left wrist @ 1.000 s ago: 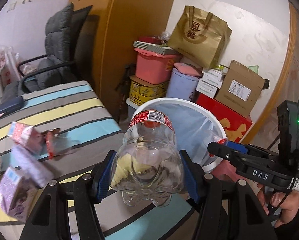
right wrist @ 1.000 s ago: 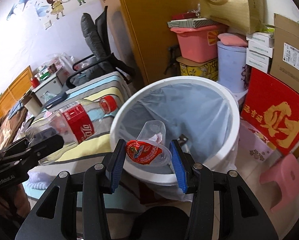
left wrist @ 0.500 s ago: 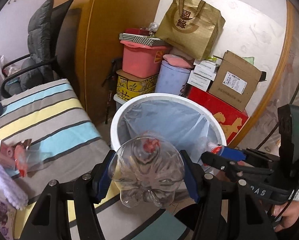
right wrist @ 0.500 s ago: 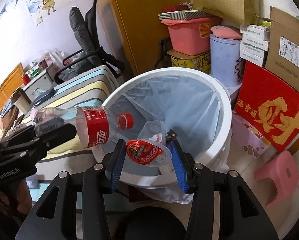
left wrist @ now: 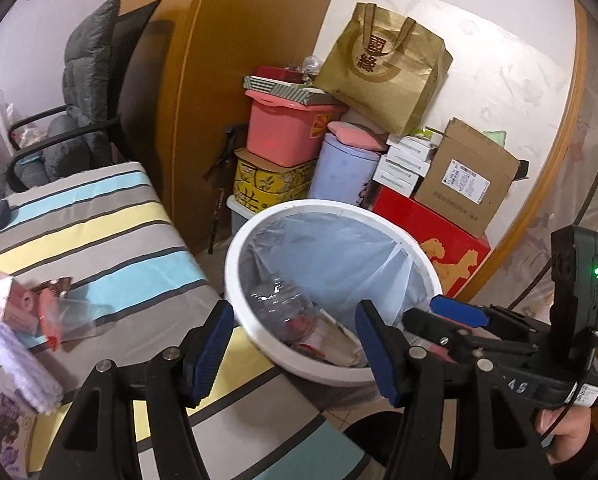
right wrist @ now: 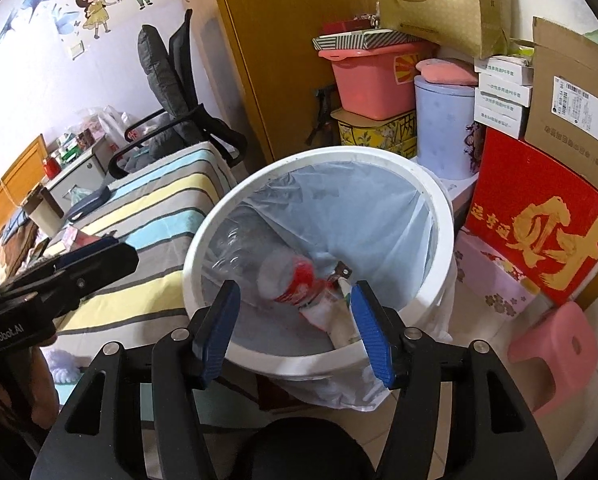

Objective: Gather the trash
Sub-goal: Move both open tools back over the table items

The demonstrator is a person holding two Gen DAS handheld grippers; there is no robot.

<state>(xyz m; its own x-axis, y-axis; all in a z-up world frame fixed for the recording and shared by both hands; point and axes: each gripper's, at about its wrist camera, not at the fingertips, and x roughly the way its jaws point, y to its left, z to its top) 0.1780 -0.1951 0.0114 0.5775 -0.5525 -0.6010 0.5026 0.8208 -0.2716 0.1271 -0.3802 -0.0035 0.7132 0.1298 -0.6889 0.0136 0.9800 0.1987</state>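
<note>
The white trash bin (left wrist: pixel 327 203) (right wrist: pixel 339 152) with a blue liner stands beside the striped bed. Inside it lies a clear plastic bottle with a red label (left wrist: pixel 283 312) (right wrist: pixel 299 280), and next to that a clear cup with a red lid (right wrist: pixel 331 316). My left gripper (left wrist: pixel 295 352) is open and empty at the bin's near rim. Over the same rim, the jaws of my right gripper (right wrist: pixel 295 332) are opening with nothing between them. On the bed remain a pink carton (left wrist: pixel 13 304), a clear wrapper (left wrist: pixel 59 314) and a fluffy white piece (left wrist: pixel 19 364).
Behind the bin are stacked a pink tub (left wrist: pixel 287 132), a gold paper bag (left wrist: pixel 383 64), cardboard boxes (left wrist: pixel 467 176) and a red box (right wrist: pixel 539 220). A pink stool (right wrist: pixel 551 352) stands on the floor at right. An office chair (left wrist: pixel 87 92) is past the bed.
The left gripper let go of the bottle, which now lies in the bin. The right gripper opened and the red-lidded cup fell in beside it.
</note>
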